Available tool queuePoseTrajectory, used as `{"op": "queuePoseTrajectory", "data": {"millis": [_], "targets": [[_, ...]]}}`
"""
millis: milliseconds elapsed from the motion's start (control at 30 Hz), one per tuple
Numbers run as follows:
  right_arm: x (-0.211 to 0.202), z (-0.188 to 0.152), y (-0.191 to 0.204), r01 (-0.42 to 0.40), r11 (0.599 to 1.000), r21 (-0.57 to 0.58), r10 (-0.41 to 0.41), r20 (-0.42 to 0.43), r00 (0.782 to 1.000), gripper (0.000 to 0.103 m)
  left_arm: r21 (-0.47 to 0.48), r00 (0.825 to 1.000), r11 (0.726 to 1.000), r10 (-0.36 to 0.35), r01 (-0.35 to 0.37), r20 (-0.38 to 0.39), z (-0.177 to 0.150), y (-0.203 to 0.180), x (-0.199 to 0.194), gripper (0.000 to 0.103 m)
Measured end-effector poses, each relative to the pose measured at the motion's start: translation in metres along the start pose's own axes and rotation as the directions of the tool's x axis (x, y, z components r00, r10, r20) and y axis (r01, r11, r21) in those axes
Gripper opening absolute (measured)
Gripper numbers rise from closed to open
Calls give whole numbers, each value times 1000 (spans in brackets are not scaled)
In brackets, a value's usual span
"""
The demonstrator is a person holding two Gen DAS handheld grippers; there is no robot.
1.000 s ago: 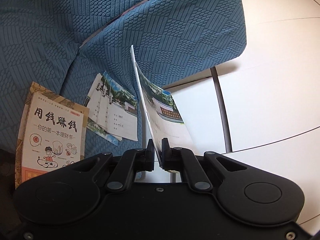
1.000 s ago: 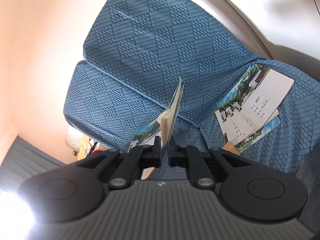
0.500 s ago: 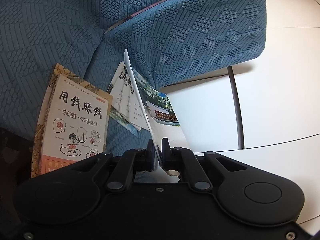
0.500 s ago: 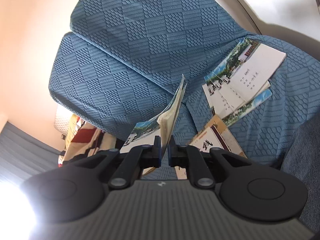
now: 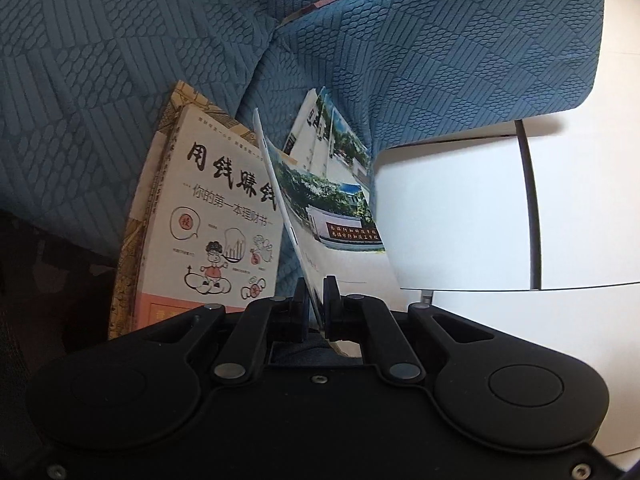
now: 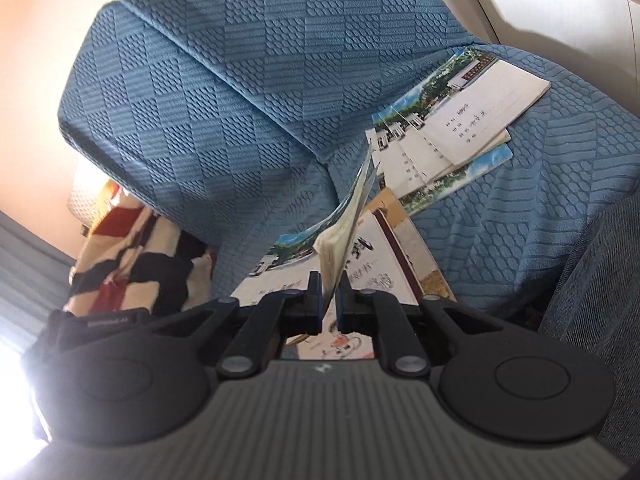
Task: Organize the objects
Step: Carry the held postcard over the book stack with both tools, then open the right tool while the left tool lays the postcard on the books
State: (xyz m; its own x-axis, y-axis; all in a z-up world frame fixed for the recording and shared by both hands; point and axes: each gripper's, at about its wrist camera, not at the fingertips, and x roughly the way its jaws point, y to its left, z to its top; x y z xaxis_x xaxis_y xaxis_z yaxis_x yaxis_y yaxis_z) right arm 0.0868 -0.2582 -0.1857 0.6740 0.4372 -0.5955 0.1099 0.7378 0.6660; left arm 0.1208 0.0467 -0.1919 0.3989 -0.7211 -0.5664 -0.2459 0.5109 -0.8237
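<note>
My left gripper [image 5: 316, 292] is shut on the edge of a thin notebook [image 5: 332, 216] with a photo of trees and a building on its cover. My right gripper [image 6: 329, 292] is shut on another edge of a notebook [image 6: 348, 220] with the same kind of cover, probably the same one, which bends upward. Under it on the blue sofa seat lies a white book with black brush lettering and cartoons [image 5: 216, 232], stacked on a tan patterned book [image 5: 132, 248]. Further back lies a fanned pile of similar notebooks [image 6: 452, 136], also showing in the left wrist view as the notebook pile [image 5: 324, 132].
The blue textured sofa [image 6: 260, 80] has a back cushion and armrest around the seat. A red, black and cream checked cloth [image 6: 132, 252] lies at the sofa's left end. White floor tiles [image 5: 460, 216] show beyond the armrest. A dark blue cushion [image 6: 600, 300] sits at the right.
Both grippers have come down toward the sofa seat with the notebook. The lettered book and the notebook pile now look larger and closer below.
</note>
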Motion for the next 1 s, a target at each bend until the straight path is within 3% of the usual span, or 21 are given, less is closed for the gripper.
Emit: {"op": "queuePoseTrajectory", "data": {"millis": [267,567,600,733,867,1000], "targets": [[22,-21,-1,26,998,-49,-29,-62,998,9,-26,997,997,72,-72,3,-9,27,-1,5],[33,-30,-14,59,998,9,-57,-146,988,14,-53,995,993,101,-102,-16,-19,44,4,4],[34,-30,-15,64,998,15,-60,-161,985,20,-49,995,993,103,-104,-19,-20,44,4,7],[33,-31,-19,91,995,29,-83,-212,974,63,-22,991,991,133,-133,-26,-23,46,-1,20],[24,-33,-25,132,991,38,-116,-280,953,65,-17,984,984,177,-177,-28,-27,53,-10,23],[9,-29,-28,153,988,13,-143,-275,951,62,-20,979,979,201,-201,-22,-29,58,-18,28]]}}
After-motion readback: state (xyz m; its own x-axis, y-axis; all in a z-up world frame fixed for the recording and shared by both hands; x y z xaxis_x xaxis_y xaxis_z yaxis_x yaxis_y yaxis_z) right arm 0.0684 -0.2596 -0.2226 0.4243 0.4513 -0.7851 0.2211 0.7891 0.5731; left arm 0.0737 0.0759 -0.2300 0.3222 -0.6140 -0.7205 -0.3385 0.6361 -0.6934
